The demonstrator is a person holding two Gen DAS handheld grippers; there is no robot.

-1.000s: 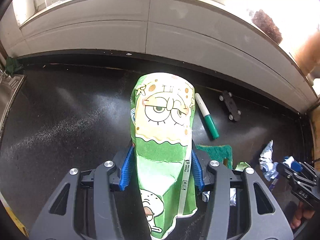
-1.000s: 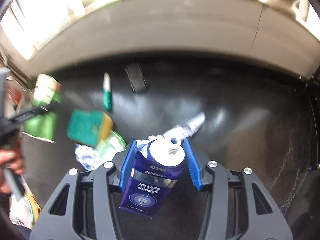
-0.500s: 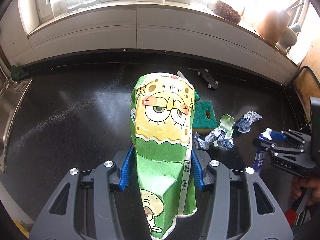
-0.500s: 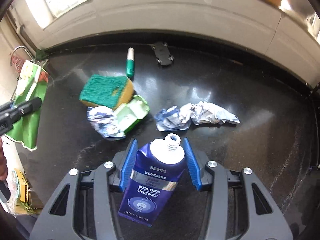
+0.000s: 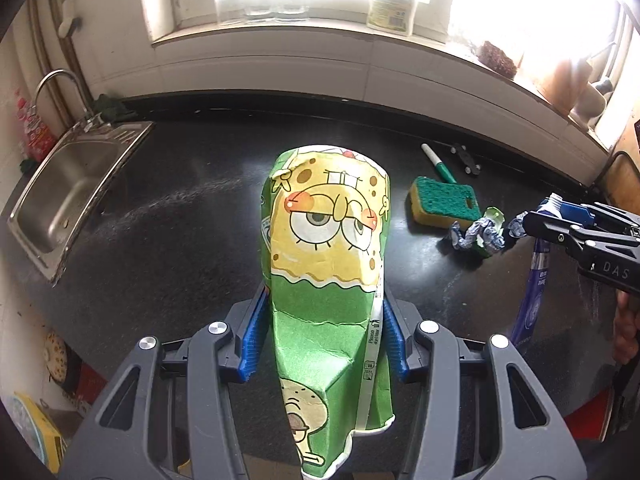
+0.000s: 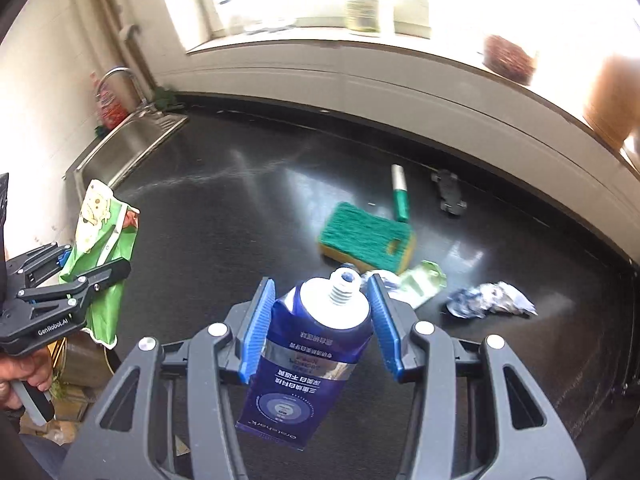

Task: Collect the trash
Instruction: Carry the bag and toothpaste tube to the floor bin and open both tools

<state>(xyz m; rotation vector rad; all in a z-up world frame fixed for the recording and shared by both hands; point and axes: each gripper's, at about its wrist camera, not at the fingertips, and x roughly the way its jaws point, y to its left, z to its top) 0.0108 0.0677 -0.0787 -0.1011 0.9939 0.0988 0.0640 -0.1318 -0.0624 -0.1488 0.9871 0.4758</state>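
My left gripper [image 5: 324, 336] is shut on a crushed green cartoon paper cup [image 5: 326, 264], held above the black counter [image 5: 168, 248]. My right gripper [image 6: 318, 320] is shut on a blue toothpaste tube [image 6: 304, 364] with no cap, also held above the counter. On the counter lie a crumpled blue-white wrapper [image 6: 490, 300], a second crumpled wrapper [image 5: 476, 236] and a small green carton piece [image 6: 424, 282]. The right gripper with the tube shows at the right edge of the left wrist view [image 5: 560, 224]. The left gripper with the cup shows at the left of the right wrist view [image 6: 80, 276].
A green-and-yellow sponge [image 6: 366, 240], a green marker [image 6: 399, 196] and a small black toy skateboard [image 6: 450, 192] lie on the counter. A steel sink [image 5: 68, 196] with a tap is at the left. A windowsill with a jar [image 5: 390, 10] runs behind. Cardboard clutter [image 6: 76, 364] sits below the counter edge.
Both grippers have pulled back and up from the counter, each still holding its item. The sink, window and more of the counter have come into view.
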